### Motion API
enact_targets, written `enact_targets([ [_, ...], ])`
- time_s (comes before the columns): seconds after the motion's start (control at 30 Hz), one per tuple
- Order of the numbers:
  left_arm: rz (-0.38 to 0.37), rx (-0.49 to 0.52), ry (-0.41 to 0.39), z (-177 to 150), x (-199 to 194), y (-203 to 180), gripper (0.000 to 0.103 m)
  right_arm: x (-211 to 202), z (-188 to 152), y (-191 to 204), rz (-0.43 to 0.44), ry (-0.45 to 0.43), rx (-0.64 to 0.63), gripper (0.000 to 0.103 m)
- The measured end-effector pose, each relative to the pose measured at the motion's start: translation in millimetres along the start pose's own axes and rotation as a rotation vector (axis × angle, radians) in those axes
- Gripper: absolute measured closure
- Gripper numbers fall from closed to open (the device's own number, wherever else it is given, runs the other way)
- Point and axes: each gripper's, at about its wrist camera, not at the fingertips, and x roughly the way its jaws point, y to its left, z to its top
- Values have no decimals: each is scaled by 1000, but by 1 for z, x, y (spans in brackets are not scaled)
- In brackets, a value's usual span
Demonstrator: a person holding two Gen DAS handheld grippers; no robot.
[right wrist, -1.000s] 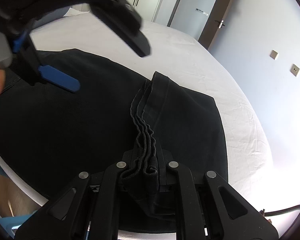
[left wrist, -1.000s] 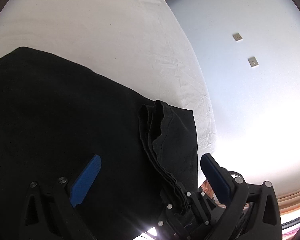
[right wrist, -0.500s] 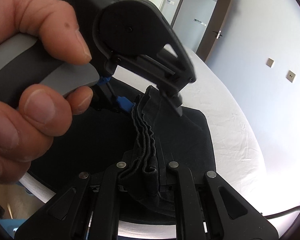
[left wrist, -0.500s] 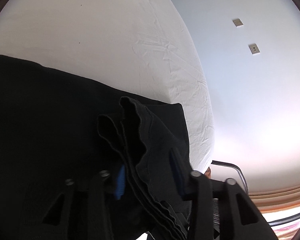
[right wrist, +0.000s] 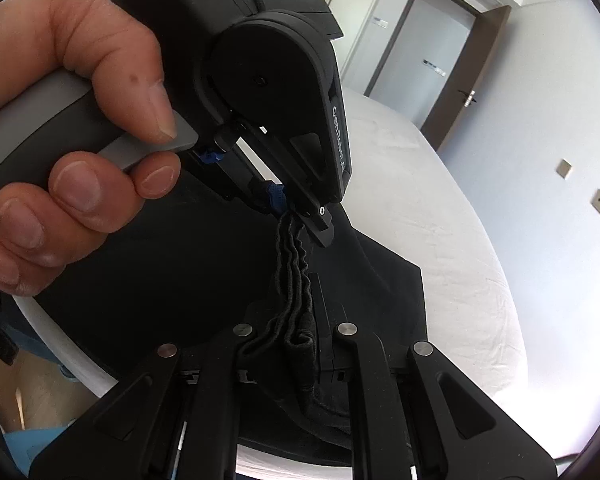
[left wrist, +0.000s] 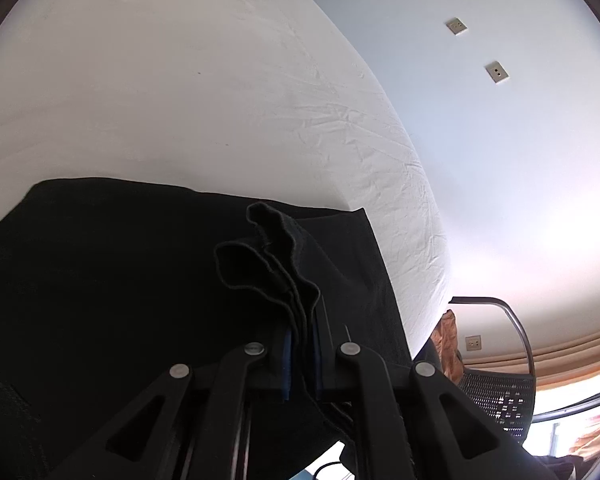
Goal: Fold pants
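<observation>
The black pants [right wrist: 148, 264] lie spread on the white bed [right wrist: 440, 208], their layered hem edge gathered into a ridge. The right gripper [right wrist: 300, 344] pinches the near end of that ridge, its fingers closed on the cloth. Just beyond, the left gripper [right wrist: 290, 204], held in the person's left hand [right wrist: 72, 160], clamps the ridge's far end, blue pads [right wrist: 276, 196] pressed together.

White-sheeted bed [left wrist: 180, 92], black pants [left wrist: 100, 280] spread directly on it
</observation>
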Motion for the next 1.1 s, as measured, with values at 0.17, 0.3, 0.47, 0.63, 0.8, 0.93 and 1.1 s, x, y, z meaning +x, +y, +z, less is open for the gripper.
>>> enact_targets([
  [0.17, 38, -16, 12, -1, -13, 31, 95, 5, 12, 40, 70, 11, -74, 93],
  [0.3, 74, -42, 15, -8, -17, 57, 95, 13, 14, 67, 139, 44, -107, 93],
  [0.47, 92, -83, 9, -15, -22, 83, 95, 22, 14, 94, 194, 78, -155, 93],
  [0.63, 99, -102, 0, -17, -27, 97, 95, 25, 15, 107, 229, 97, -182, 93],
  [0.8, 102, -111, 0, -15, -22, 101, 95, 49, 8, 110, 248, 129, -193, 93],
  [0.93, 119, -100, 1, -15, -20, 105, 90, 52, 13, 115, 265, 156, -183, 90],
  [1.1, 247, -57, -67, -18, -36, 99, 55, 59, 26, 101, 360, 181, -116, 69],
])
